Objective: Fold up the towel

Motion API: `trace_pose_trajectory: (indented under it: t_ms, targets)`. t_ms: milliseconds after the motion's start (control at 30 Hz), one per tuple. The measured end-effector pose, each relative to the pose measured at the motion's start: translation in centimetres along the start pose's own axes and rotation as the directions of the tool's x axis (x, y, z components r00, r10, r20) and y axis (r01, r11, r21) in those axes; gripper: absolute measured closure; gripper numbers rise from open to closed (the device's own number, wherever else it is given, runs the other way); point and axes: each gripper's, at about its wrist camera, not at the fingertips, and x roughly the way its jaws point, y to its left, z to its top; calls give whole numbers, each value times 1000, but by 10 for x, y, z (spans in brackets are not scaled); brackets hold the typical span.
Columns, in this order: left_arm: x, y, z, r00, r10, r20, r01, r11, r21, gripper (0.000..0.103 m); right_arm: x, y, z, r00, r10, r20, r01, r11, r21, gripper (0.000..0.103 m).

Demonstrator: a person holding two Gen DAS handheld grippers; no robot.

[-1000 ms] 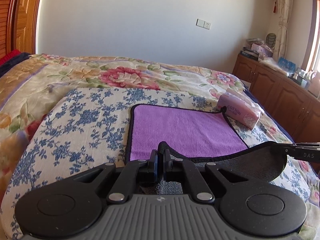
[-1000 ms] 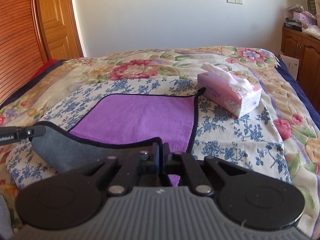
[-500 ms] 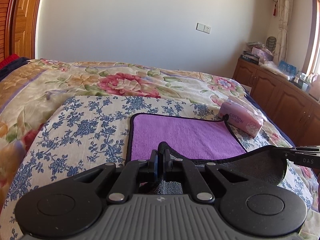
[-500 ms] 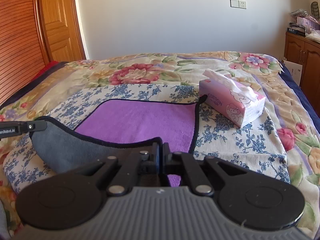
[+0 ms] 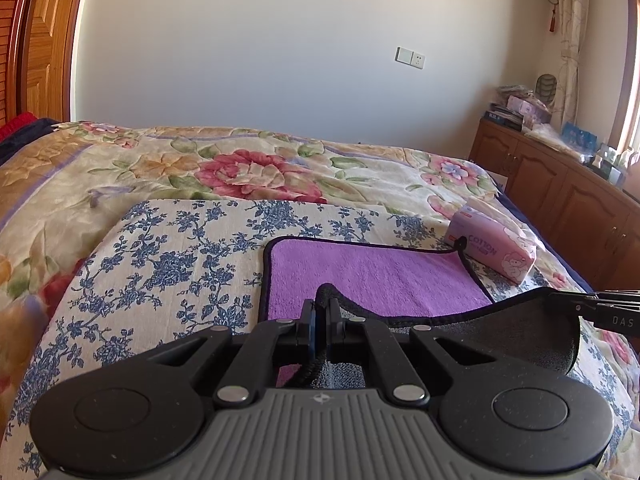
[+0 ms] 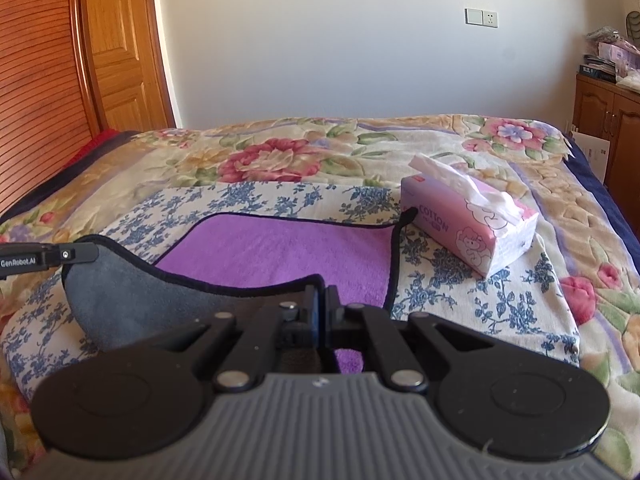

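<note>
A purple towel (image 5: 372,276) with a black hem and a grey underside lies on a blue-flowered cloth (image 5: 168,264) on the bed. My left gripper (image 5: 320,312) is shut on the towel's near left corner. My right gripper (image 6: 320,300) is shut on the near right corner. Both corners are lifted, so the near edge hangs between them with the grey underside (image 6: 132,300) showing. The far half of the towel (image 6: 280,248) lies flat. Each gripper's tip shows at the edge of the other's view: the right gripper (image 5: 600,308), the left gripper (image 6: 48,258).
A pink tissue pack (image 6: 468,228) lies just beyond the towel's far right corner, also in the left wrist view (image 5: 492,248). A floral quilt (image 5: 256,168) covers the bed. A wooden cabinet (image 5: 560,200) stands right, a wooden door (image 6: 116,52) left.
Both grippers have risen a little and moved forward with the towel's corners. The far half of the towel has stayed flat.
</note>
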Motion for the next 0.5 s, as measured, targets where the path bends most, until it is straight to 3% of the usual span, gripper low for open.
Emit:
trace_pose_trajectory:
  t_ms: [500]
  targets:
    - [18,3,9,1000,0,2,0,1000,13,98,14,-5,8,1000,6,13,-6,1000,-12,99]
